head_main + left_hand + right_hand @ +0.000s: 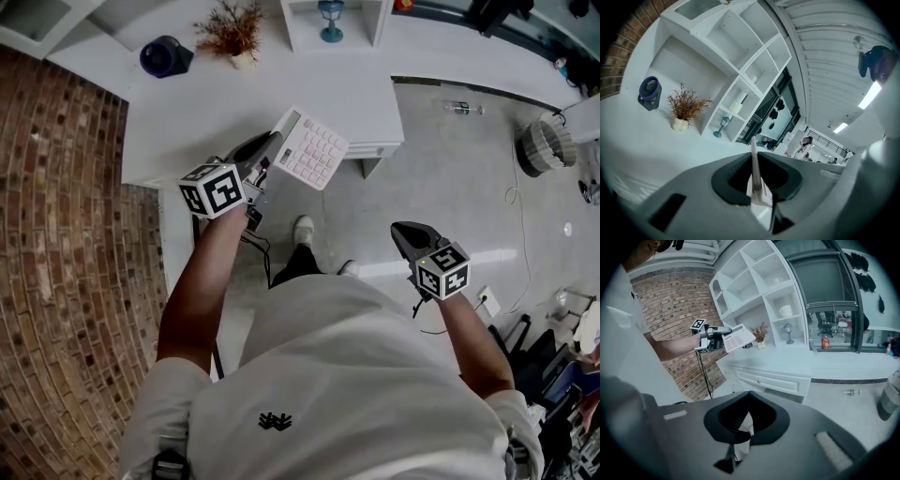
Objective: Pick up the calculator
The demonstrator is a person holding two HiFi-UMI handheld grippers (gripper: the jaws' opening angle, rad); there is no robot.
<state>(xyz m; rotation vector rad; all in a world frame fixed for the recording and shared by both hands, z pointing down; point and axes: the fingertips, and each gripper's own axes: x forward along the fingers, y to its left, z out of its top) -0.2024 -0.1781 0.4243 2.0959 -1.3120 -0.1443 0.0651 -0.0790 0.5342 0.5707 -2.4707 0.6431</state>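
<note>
The white calculator is in the air over the desk's front edge, tilted, its keys facing up. My left gripper is shut on its left edge. In the left gripper view the calculator shows edge-on as a thin white plate between the jaws. The right gripper view shows it from the side, the calculator sticking out of the left gripper. My right gripper hangs lower over the floor, well to the right. Its jaws stand together with nothing between them.
A white desk carries a dark blue fan, a potted dried plant and a shelf unit holding a teal lamp. A brick wall is at the left. A bottle and a basket are on the floor.
</note>
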